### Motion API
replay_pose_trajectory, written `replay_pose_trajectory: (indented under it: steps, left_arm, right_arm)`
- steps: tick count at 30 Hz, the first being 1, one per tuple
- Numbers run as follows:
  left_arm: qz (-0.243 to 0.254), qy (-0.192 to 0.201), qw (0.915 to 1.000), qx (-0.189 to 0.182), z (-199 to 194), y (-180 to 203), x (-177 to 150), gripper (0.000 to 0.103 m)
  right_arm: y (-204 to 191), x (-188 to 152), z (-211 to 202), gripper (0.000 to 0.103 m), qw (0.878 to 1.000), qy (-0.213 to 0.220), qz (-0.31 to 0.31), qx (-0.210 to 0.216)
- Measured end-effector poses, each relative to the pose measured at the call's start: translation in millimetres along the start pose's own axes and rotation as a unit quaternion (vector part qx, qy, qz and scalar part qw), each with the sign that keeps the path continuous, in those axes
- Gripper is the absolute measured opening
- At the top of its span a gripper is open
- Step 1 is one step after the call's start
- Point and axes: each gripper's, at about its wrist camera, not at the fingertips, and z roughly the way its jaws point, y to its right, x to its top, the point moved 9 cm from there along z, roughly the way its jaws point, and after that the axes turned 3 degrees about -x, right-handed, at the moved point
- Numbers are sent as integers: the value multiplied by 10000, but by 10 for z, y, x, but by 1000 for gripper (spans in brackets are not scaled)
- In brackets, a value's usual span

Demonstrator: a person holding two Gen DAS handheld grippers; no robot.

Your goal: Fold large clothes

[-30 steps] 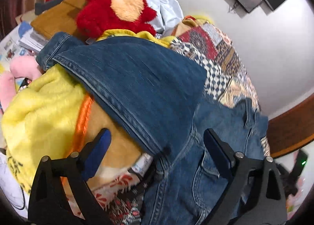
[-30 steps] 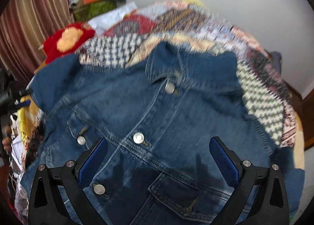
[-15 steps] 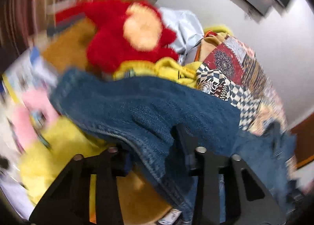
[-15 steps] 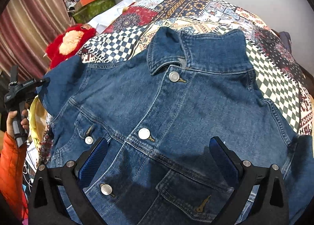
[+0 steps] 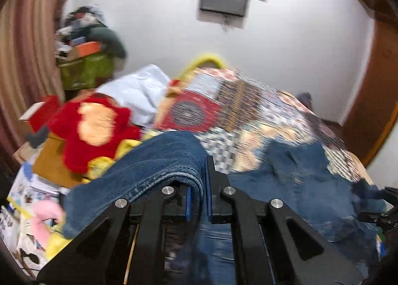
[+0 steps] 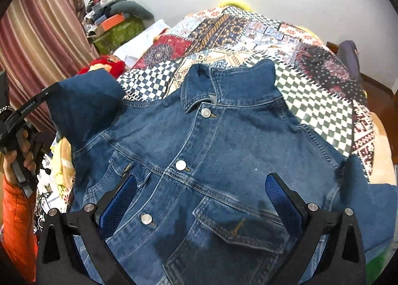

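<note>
Denim jacket (image 6: 211, 160): front-up on the patchwork bed (image 6: 323, 101). Left gripper (image 5: 198, 200) fingers clamped on its sleeve (image 5: 154, 168); right gripper (image 6: 201, 200) fingers apart above the chest. Risk: thick sleeve slips from pinch; body drags, wrinkling the fold.

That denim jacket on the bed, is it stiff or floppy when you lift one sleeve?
Probably floppy but thick: the sleeve drapes in a rounded fold over the left hand-held gripper that pinches it. Likely heavy for cloth, since the denim jacket body lies flat on the quilt. Its coarse weave should not slip easily.
</note>
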Motion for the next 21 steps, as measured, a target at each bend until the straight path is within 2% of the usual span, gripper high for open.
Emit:
replay_pose_trajectory:
  steps: [3, 6, 10, 14, 17, 19, 21]
  left_arm:
    - [79, -518, 9985, -143, 287, 270, -269, 8]
    - [-82, -1096, 9931, -398, 582, 444, -647, 8]
    - [-540, -1954, 9759, -804, 919, 585, -1253, 8]
    - [-780, -2437, 9620, -954, 1059, 687, -1666, 9]
    - [-916, -2475, 9589, -1043, 982, 658, -1699, 13]
    - [-1042, -2515, 9556, -1125, 896, 594, -1684, 22]
    - [-1214, -2439, 9547, -1194, 751, 496, -1617, 45]
  right_arm:
    - [40, -39, -145, 103, 9999, 98, -38, -45]
    - [107, -75, -278, 103, 9998, 183, -8, -62]
    - [223, -142, -405, 103, 9996, 230, 75, -126]
    - [308, -208, -457, 103, 9995, 206, 177, -159]
    - [336, -235, -458, 103, 9994, 209, 203, -169]
    - [326, -241, -440, 103, 9995, 182, 195, -164]
    - [306, -231, -405, 103, 9996, 155, 193, -134]
